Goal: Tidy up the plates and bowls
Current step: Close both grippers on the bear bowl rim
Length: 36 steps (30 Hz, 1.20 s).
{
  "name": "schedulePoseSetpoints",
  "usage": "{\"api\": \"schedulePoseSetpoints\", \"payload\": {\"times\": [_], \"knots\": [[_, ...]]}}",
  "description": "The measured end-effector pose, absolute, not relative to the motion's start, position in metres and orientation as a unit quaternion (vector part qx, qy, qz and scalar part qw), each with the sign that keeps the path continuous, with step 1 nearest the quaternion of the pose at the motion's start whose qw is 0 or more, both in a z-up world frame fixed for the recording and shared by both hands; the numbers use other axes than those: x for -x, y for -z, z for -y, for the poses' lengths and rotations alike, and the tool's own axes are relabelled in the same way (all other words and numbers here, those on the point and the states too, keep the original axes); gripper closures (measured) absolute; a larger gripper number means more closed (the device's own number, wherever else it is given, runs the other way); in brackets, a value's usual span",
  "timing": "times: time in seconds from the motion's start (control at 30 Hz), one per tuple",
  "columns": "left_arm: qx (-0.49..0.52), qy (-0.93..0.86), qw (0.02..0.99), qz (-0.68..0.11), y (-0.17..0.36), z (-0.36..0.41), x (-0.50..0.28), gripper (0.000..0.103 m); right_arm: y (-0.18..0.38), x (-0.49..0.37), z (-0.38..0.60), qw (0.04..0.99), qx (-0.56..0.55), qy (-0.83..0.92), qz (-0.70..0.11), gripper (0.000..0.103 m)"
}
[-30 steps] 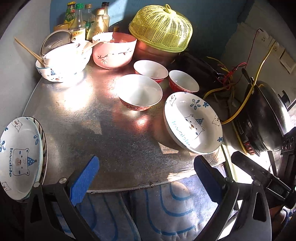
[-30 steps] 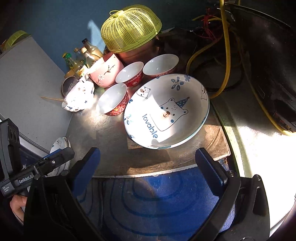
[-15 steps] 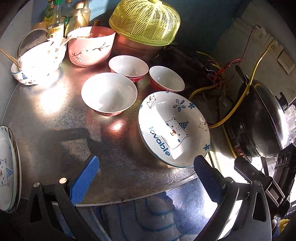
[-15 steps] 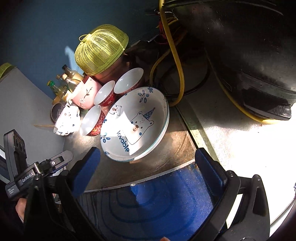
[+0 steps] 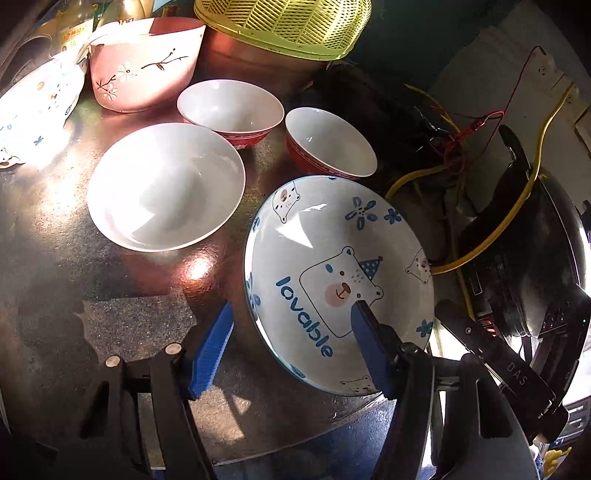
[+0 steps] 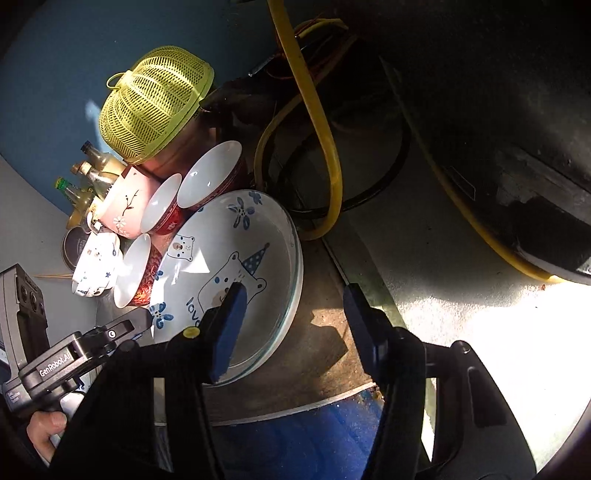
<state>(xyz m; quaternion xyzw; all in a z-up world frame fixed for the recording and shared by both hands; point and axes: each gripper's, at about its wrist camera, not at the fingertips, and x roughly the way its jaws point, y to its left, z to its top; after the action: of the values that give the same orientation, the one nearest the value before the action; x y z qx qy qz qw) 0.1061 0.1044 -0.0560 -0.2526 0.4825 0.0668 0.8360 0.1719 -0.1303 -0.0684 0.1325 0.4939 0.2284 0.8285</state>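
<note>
A: Well, where's the bear plate (image 5: 332, 273)?

B: On the metal table (image 5: 110, 295), at its near right edge, flat, with "lovable" printed in blue across it. In the right wrist view the plate (image 6: 258, 236) has a clear rim showing under it, so it may sit on a second dish; I cannot tell for sure.

A: And the left gripper (image 5: 291, 343)?

B: Its jaws have just been closing and now stand about half apart. They straddle the plate's left rim: one blue pad over the bare table, the other over the bear print. Neither pad looks pressed to the rim, so nothing is gripped.

A: The right gripper (image 6: 295, 314)?

B: Also just been closing, also half apart. It straddles the plate's right rim, one pad above the plate's inside, the other above the table beside it. No clamping that I can see.

A: What else is near?

B: A big white bowl (image 5: 166, 184) just left of the plate, two red bowls (image 5: 231, 107) behind it, a pink bowl (image 5: 144, 62) further back, and a yellow mesh cover (image 5: 288, 22). A yellow cable (image 6: 317, 122) loops off the table's right side.
</note>
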Motion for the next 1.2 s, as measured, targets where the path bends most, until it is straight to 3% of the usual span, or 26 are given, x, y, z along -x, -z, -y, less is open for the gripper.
{"api": "schedulePoseSetpoints", "payload": {"times": [0.17, 0.3, 0.43, 0.63, 1.2], "knots": [[0.263, -0.072, 0.832, -0.483, 0.067, -0.109, -0.117, 0.053, 0.08, -0.185, 0.119, 0.824, -0.126, -0.228, -0.504, 0.068], [0.273, -0.084, 0.829, -0.48, 0.074, -0.118, -0.125, 0.068, 0.088, -0.194, 0.112, 0.82, -0.122, -0.225, -0.511, 0.081], [0.282, -0.089, 0.825, -0.482, 0.082, -0.125, -0.131, 0.082, 0.092, -0.2, 0.107, 0.82, -0.115, -0.221, -0.515, 0.086], [0.275, -0.09, 0.826, -0.484, 0.087, -0.128, -0.136, 0.093, 0.095, -0.202, 0.106, 0.824, -0.105, -0.215, -0.513, 0.091], [0.234, -0.072, 0.84, -0.484, 0.066, -0.11, -0.111, 0.093, 0.083, -0.18, 0.123, 0.83, -0.109, -0.205, -0.506, 0.091]]}}
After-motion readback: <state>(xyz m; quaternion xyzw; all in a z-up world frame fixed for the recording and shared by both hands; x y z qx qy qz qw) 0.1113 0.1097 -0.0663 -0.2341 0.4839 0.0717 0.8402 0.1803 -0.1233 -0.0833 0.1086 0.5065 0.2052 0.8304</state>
